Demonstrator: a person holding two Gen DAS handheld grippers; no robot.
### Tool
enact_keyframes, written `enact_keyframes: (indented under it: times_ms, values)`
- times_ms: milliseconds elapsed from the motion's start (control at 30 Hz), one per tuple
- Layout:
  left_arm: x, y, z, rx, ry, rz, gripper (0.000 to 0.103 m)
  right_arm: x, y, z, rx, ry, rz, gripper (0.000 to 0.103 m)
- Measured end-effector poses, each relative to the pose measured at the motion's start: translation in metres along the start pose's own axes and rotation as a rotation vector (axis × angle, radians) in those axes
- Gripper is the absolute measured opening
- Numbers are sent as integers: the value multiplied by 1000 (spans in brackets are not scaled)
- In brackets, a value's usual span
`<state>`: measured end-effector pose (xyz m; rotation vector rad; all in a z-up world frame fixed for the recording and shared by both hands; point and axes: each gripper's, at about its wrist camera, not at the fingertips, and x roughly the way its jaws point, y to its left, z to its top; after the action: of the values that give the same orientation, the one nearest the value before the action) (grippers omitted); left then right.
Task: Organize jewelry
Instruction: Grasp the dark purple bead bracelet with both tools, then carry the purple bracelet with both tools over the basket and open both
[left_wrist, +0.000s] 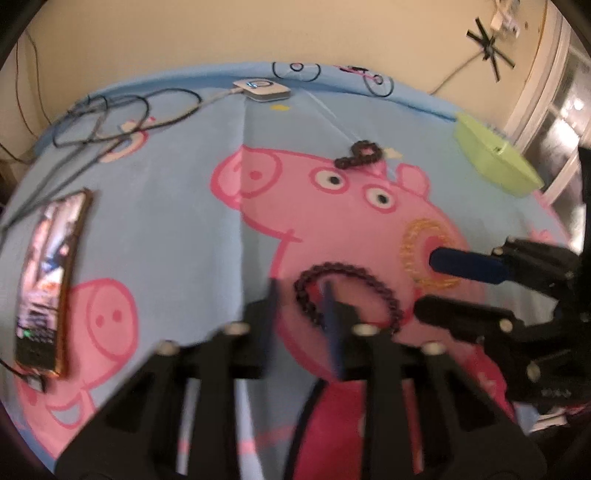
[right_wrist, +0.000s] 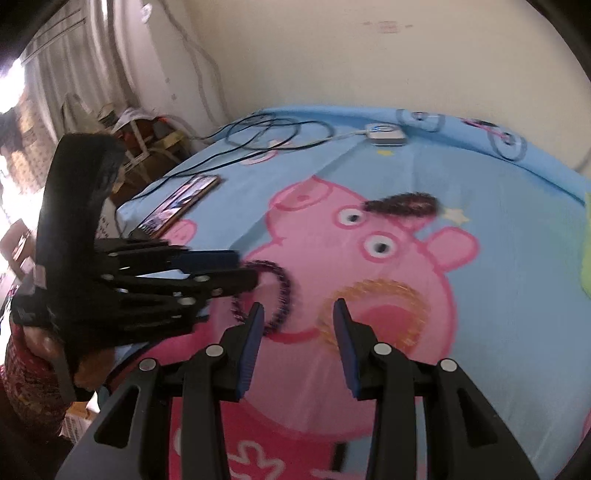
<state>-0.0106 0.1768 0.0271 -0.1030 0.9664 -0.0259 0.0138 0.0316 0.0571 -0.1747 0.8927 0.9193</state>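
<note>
On the blue cartoon-pig bedsheet (left_wrist: 177, 229), 3 pieces of jewelry are lying: a dark beaded bracelet (left_wrist: 347, 291), an orange beaded bracelet (left_wrist: 413, 254) just beside it, and a second dark beaded loop (left_wrist: 360, 153) farther back. The left gripper (left_wrist: 301, 299) is pinching the near bracelet's left edge between nearly closed pads. The right gripper (right_wrist: 298, 314) is hovering, jaws apart and gripping nothing, over the orange bracelet.

A home bedroom – a cartoon-pig bedsheet (left_wrist: 166, 221), curtains (right_wrist: 92, 55), a phone (left_wrist: 51, 280) charging on the bed
</note>
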Motion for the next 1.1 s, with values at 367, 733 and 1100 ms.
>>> enact_keyframes:
  times_ms: [367,733,1100]
  values:
    - [-7,-11,-7,28,-11,10,7,33,10,8,-91,69,-4,0]
    - [-10,-95,-28,146,18,-90,7,-48,-25,-69,45,-1,-25,0]
    - [-4,-183,-3,323,1,-101,7,-102,-81,-96,181,-121,-127,0]
